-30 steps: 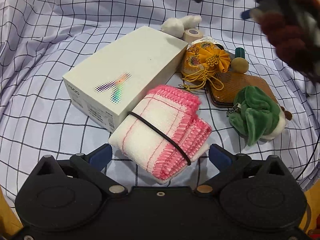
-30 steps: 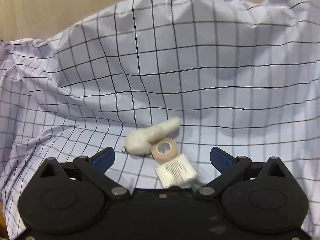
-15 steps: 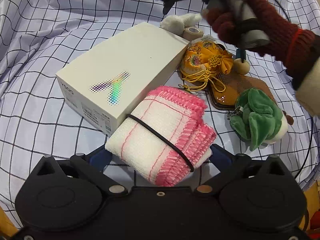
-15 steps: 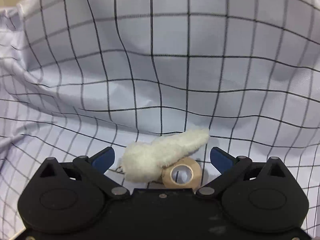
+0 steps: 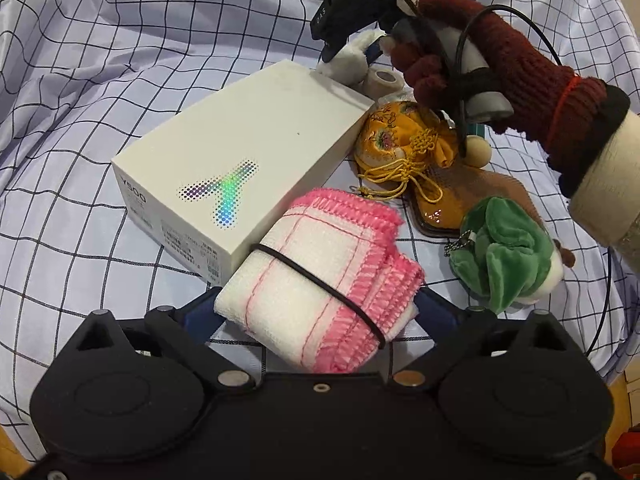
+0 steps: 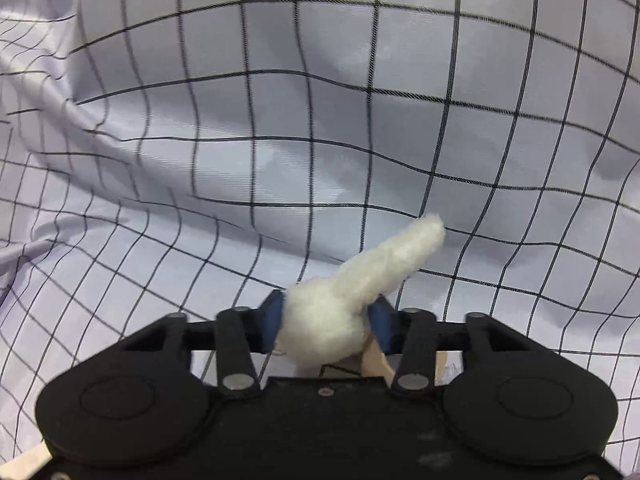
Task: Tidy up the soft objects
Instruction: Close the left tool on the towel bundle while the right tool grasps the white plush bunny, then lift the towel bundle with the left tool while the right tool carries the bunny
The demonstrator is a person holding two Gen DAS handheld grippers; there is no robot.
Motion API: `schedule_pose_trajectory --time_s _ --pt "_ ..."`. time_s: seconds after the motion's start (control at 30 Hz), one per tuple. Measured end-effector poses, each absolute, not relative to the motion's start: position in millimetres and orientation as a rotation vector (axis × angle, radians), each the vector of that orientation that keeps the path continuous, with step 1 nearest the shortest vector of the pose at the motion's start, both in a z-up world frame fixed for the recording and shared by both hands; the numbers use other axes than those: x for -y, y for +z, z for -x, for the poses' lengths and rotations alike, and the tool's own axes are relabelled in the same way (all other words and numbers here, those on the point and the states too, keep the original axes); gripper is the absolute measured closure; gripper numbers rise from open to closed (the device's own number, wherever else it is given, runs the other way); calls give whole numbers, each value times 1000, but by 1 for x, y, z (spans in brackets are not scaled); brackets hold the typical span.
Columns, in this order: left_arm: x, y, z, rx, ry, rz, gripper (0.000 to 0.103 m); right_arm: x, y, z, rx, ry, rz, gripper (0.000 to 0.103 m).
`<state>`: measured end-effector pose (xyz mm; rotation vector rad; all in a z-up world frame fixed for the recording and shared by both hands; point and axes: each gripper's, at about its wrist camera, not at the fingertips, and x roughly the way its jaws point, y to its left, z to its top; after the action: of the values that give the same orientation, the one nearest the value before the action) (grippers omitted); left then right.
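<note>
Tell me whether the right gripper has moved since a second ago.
Yes. In the left wrist view the right gripper has come down from the upper right to the fluffy white plush toy behind the white cardboard box, now clamped on it.

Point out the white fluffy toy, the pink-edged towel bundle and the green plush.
white fluffy toy [image 6: 328, 328]: right wrist view, its round body between the jaws.
pink-edged towel bundle [image 5: 312, 280]: left wrist view, white middle of the top fold.
green plush [image 5: 504, 252]: left wrist view, middle of its green fabric.

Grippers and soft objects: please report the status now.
Right gripper shut on white plush. Left gripper open around pink towel bundle. Tape roll beside plush.
</note>
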<state>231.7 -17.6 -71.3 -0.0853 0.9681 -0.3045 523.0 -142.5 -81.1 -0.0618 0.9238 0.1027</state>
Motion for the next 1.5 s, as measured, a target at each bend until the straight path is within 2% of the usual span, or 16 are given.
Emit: schedule_pose_trajectory --time_s 0.5,0.77,0.83,0.93,1.03,1.17,1.23,1.27,1.3,1.33,1.4,1.47,1.5 --pt "25 -53 -209 -911 -305 41 10 176 -13 -470 -814 105 -9 64" --pt "24 -32 -182 -868 -301 29 10 203 38 -389 -718 136 -43 65" --pt "23 -26 -173 -857 -301 32 10 210 50 -363 -691 145 -55 71" --pt "22 -19 -159 -841 -294 31 10 216 65 -321 -645 163 -74 71" --pt "22 -16 -145 -835 -280 16 10 216 71 -287 -642 151 -78 77" --pt "22 -21 -128 -860 -280 22 10 213 57 -265 -671 129 -56 76" --pt "23 -23 -124 -873 -282 25 10 212 41 -267 -709 86 -46 62" --pt "24 -24 -122 -875 -283 25 10 213 33 -270 -731 73 -46 59" --pt "24 -25 -121 -877 -284 24 10 215 23 -274 -762 59 -50 51" --pt "25 -26 -121 -880 -285 22 10 217 16 -278 -789 46 -58 40" --pt "26 -28 -122 -883 -285 19 10 220 1 -283 -844 4 -69 34" --pt "26 -29 -123 -883 -285 15 10 222 -11 -288 -882 -8 -90 33" --pt "26 -30 -124 -883 -285 13 10 222 -17 -291 -900 -13 -106 28"
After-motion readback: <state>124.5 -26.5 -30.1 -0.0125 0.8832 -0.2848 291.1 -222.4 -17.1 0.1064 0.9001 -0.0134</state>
